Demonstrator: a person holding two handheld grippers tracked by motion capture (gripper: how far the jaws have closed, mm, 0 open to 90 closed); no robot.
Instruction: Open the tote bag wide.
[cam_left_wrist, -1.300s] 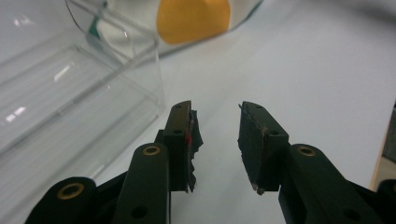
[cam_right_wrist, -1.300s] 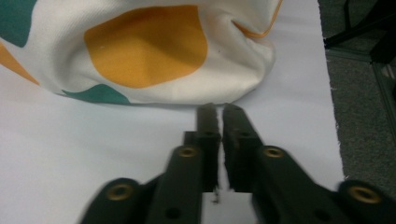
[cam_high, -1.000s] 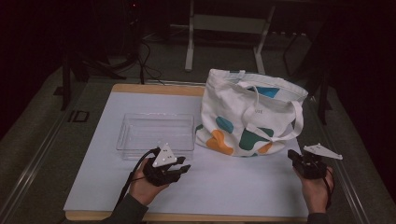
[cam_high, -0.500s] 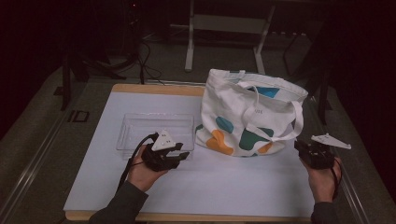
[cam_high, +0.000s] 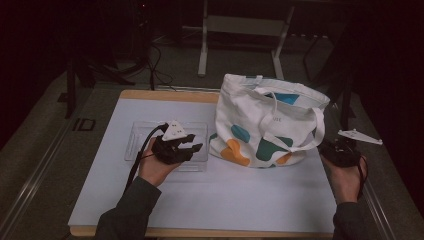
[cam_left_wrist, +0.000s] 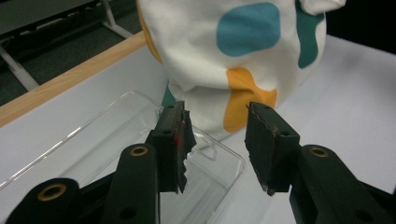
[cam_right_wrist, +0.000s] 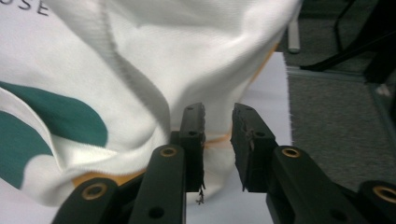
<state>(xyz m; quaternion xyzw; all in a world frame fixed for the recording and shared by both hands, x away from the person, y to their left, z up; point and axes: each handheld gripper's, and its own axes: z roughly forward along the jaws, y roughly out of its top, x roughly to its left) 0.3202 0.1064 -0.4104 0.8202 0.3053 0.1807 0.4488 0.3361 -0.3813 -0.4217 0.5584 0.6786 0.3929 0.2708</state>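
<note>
Approach step: left claw (cam_high: 192, 146) and right claw (cam_high: 327, 149), both part-open, just been opening, empty, flank the white cotton tote bag with coloured blobs (cam_high: 265, 120) mid-frame; next, grip its handles.

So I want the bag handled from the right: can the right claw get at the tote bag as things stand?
Probably yes: the right claw stands open, nothing between its jaws, facing the tote bag with nothing in between.

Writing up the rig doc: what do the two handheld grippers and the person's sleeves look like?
Left gripper and right gripper: black bodies, black two-bar jaws with brass pivots, worn ragged pads, a pale three-cornered plate on top, a black trailing cable. Both sleeves are dark grey-green.
</note>
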